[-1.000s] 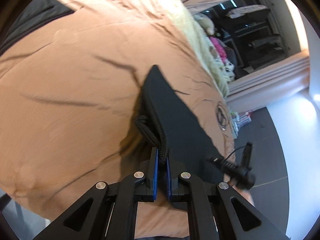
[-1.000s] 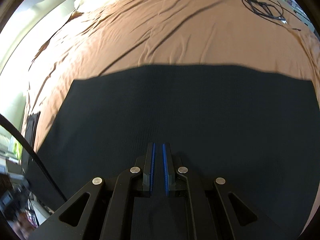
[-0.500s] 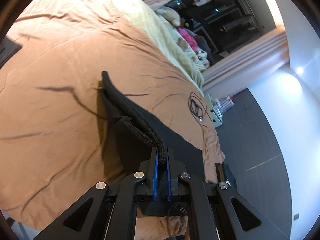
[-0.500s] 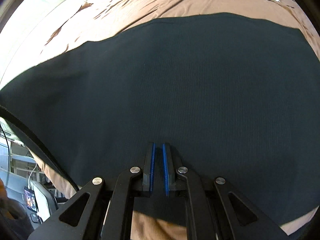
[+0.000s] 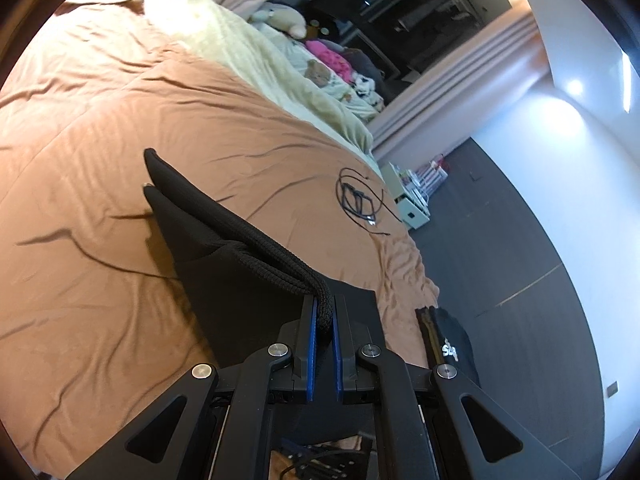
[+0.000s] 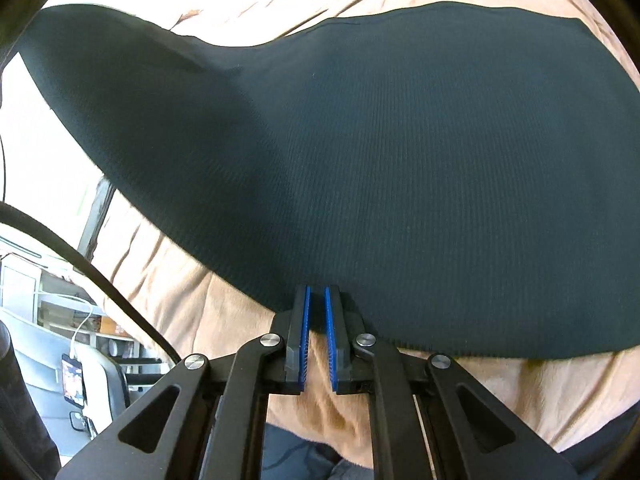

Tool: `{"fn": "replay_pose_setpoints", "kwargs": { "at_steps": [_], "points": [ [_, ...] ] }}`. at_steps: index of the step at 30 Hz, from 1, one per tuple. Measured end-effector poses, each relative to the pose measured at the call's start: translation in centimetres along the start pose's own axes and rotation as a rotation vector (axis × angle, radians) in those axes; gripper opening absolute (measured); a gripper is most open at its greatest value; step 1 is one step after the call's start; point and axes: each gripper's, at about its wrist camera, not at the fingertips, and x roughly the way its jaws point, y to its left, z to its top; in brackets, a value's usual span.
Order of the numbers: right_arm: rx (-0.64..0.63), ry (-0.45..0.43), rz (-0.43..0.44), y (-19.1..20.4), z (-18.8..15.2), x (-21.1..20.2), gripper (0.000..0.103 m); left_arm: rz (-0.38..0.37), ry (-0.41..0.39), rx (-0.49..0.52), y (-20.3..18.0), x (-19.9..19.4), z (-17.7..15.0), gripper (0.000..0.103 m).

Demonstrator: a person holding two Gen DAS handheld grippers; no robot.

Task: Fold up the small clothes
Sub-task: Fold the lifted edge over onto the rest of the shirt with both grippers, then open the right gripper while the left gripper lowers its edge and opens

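Lifting clear of the bed, the dark garment now fills far less of the right wrist view than it did a second ago; then it lay spread and flat over the tan bedspread, and now its near hem has drawn back until bare cover shows beneath the right gripper. In the left wrist view the change is plainer — the cloth has risen from a low wedge into a doubled panel, its two upper edges standing side by side towards the middle of the bed.

The left gripper is closed down tight on the garment's thick corded hem, which bunches between the blue pads; the right gripper's jaws stand a narrow gap apart, their tips at the cloth's near edge, and whether any fabric is pinched between them I cannot tell — bedspread shows through the slot lower down.

The garment hangs over the near side of the bed, one end raised by the left gripper, the far part resting on the cover short of the coiled black cable by the right edge.

I judge this to be a fold in mid-carry: one half brought up over the other, not yet laid down; the edges look nearly matched, so lowering evenly matters most.
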Motion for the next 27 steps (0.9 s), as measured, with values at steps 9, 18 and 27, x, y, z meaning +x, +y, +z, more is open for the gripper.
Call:
{"fn": "replay_pose_setpoints", "kwargs": {
  "at_steps": [9,18,27],
  "points": [
    [0.04,-0.089,0.036,-3.3,0.4,-4.9,0.005,-0.027,0.039,0.075,-5.0,2.3,0.0,0.006],
    [0.109,-0.198,0.009,-9.0,-1.4,-10.6,0.042,-0.052,0.111,0.148,-9.9,6.5,-1.4,0.006],
    [0.189,-0.266,-0.003,-14.0,-4.0,-14.7,0.042,-0.078,0.216,0.221,-14.4,11.3,-4.8,0.007]
  ]
}}
